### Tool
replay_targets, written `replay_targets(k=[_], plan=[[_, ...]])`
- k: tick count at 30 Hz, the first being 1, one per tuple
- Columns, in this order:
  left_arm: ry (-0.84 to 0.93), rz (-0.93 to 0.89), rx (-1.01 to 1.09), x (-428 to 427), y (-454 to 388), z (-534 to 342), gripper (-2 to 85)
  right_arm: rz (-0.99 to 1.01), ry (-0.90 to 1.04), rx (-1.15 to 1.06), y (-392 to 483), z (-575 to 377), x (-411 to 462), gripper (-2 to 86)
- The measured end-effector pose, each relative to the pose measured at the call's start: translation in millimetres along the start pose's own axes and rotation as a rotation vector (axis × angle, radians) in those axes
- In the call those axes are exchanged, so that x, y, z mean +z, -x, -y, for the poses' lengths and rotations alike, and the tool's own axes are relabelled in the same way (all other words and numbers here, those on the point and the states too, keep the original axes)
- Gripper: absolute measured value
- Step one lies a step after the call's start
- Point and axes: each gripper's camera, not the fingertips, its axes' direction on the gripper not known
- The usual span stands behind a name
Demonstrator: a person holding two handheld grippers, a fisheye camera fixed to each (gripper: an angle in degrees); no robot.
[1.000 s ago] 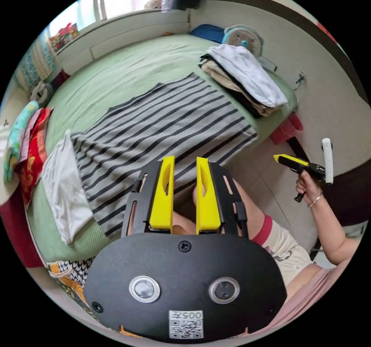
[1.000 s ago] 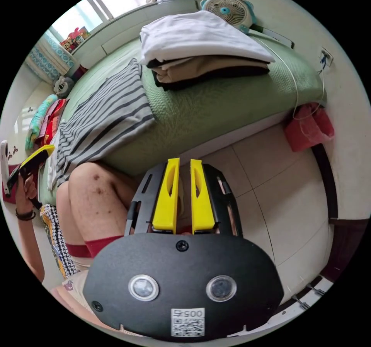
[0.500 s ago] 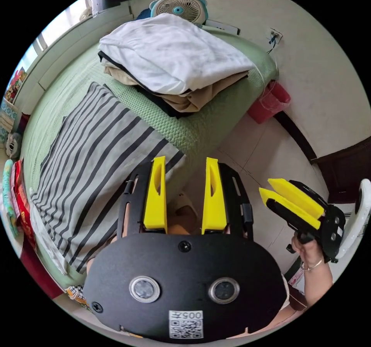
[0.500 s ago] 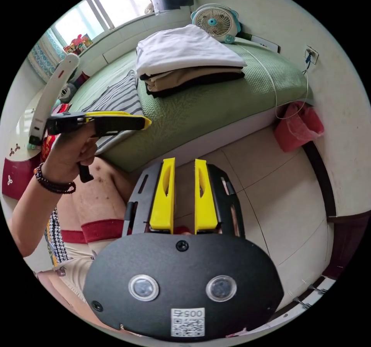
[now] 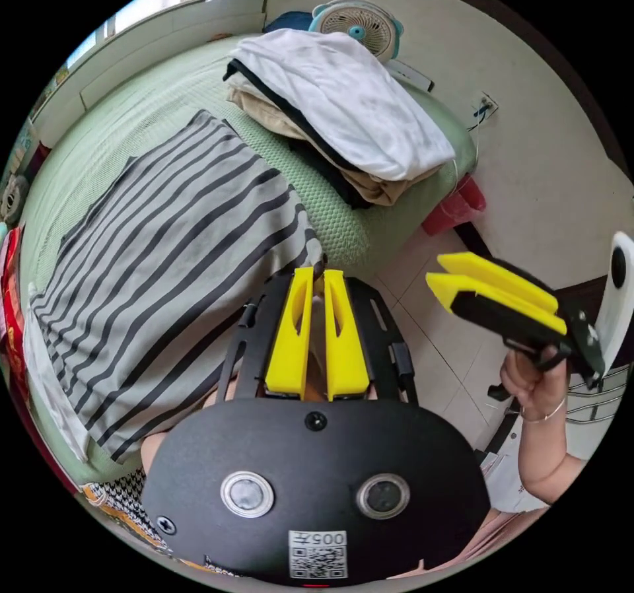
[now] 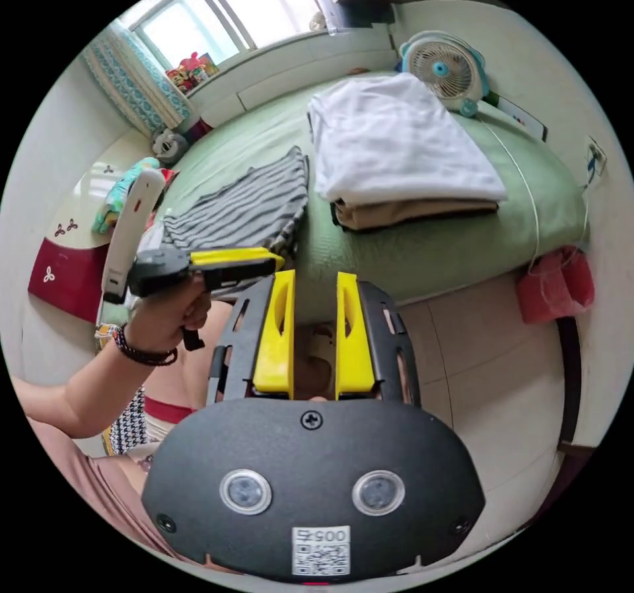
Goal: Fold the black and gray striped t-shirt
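The black and gray striped t-shirt (image 5: 172,249) lies spread flat on the green bed (image 5: 132,117), with its near right corner hanging over the bed's edge. My left gripper (image 5: 318,275) sits at that corner, jaws drawn together with a dark bit of hem between the tips. In the right gripper view the left gripper (image 6: 274,263) touches the same corner of the t-shirt (image 6: 251,207). My right gripper (image 6: 316,279) hovers open over the bed's edge and floor with nothing between its jaws. It also shows at the right of the left gripper view (image 5: 439,271), held in a hand.
A stack of folded clothes (image 5: 343,117) topped with white lies right of the shirt, with a small fan (image 6: 442,68) behind it. A red bag (image 6: 558,286) hangs at the bed's corner. A white cloth (image 5: 49,382) lies at the shirt's left edge. Tiled floor (image 6: 475,368) lies below.
My left gripper's jaws, wide apart half a second ago, have closed at the shirt's near right corner. My right gripper has moved up closer to the bed.
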Motion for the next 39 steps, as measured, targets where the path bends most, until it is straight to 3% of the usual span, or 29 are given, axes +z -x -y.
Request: replay_targets(k=[5,9,15,21,26,30,35,39], plan=[[-0.098,-0.005,-0.026,-51.8,40.6,-35.1,4.5,0.108,-0.026,-0.106,21.5,101.1,6.4,11.1],[-0.135,-0.031,-0.062,-71.6,69.8,-56.0,4.5,0.234,0.123,-0.083,31.4,191.5,68.5,12.7],[-0.169,-0.064,-0.087,-89.8,111.0,-84.5,4.5,0.111,0.339,0.019,28.8,277.2,172.6,13.8],[-0.188,-0.111,-0.088,-105.8,143.1,-111.4,4.3,0.162,0.405,0.163,8.2,318.0,230.1,12.4],[-0.193,-0.136,-0.069,-116.5,158.1,-130.3,4.2,0.266,0.337,0.223,7.1,330.9,240.7,7.6],[-0.205,-0.146,-0.070,-128.9,163.6,-141.6,4.0,0.153,0.342,0.160,21.3,338.0,243.0,2.9],[-0.255,-0.170,-0.059,-162.9,161.7,-161.1,3.8,0.209,0.266,0.102,45.9,345.8,216.3,-0.3],[-0.305,-0.183,-0.050,-192.7,155.0,-171.7,3.9,0.087,0.259,0.026,72.0,357.1,186.2,-1.3]])
